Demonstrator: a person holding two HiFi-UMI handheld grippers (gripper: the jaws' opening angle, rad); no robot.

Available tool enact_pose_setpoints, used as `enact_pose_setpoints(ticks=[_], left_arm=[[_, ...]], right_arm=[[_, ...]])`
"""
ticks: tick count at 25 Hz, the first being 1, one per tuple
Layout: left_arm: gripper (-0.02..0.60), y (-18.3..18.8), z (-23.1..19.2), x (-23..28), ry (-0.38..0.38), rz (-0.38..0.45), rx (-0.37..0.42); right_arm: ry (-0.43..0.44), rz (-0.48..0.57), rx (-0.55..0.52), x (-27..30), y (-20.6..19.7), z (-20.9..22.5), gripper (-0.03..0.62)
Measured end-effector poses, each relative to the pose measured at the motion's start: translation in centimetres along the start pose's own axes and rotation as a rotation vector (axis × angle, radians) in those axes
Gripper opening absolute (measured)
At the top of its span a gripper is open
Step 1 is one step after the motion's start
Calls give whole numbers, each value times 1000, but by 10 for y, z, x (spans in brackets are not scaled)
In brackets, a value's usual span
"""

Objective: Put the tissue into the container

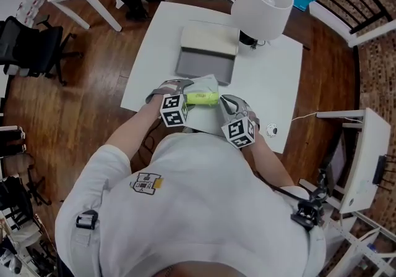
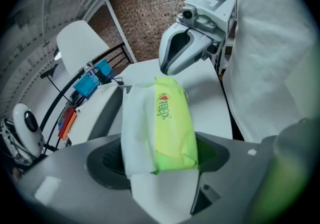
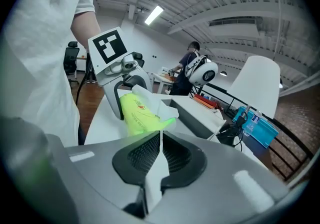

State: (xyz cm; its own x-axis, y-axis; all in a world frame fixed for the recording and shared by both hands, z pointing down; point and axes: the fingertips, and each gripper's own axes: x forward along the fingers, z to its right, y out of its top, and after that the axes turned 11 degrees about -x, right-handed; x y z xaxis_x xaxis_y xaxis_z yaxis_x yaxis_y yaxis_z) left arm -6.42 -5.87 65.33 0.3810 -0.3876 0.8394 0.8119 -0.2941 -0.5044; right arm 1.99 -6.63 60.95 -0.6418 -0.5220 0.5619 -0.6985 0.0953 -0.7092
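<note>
While my left gripper (image 2: 160,168) clamps the yellow-green plastic tissue pack (image 2: 172,123) across its width, my right gripper (image 3: 159,160) faces it from just beside. The left fingers are set wide and press on both sides of the pack, which sits up between them and clear of the table. A white tissue sheet (image 3: 156,168) comes out of the pack and lies partly over its top and one side. My right fingers are pressed together on the free end of that sheet, pinching the thin paper flat between the dark ribbed pads.

From the head view, both grippers meet over the near edge of the white square table (image 1: 272,78), with the pack stretched between them. The grey rectangular container (image 1: 205,67) stands on the table just beyond the pack, and a cream lid (image 1: 209,39) lies across its far part. The tissue is outside the container, held in the air near its closer side. A white lamp shade (image 1: 263,0) stands further back on the right.
</note>
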Motion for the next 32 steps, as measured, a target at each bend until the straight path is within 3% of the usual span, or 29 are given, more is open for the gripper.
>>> enact_pose_setpoints(ticks=[11, 17, 25, 32], left_arm=[[357, 34, -88, -19, 88, 69, 117], [357, 54, -121, -13, 82, 85, 188], [357, 48, -123, 19, -2, 63, 195], [357, 32, -115, 49, -102, -2, 208]], right_arm=[[-147, 44, -3, 24, 44, 72, 5], [-196, 24, -11, 36, 51, 102, 2], [-154, -64, 23, 60, 32, 104, 1], [-49, -188, 9, 86, 2, 88, 2]])
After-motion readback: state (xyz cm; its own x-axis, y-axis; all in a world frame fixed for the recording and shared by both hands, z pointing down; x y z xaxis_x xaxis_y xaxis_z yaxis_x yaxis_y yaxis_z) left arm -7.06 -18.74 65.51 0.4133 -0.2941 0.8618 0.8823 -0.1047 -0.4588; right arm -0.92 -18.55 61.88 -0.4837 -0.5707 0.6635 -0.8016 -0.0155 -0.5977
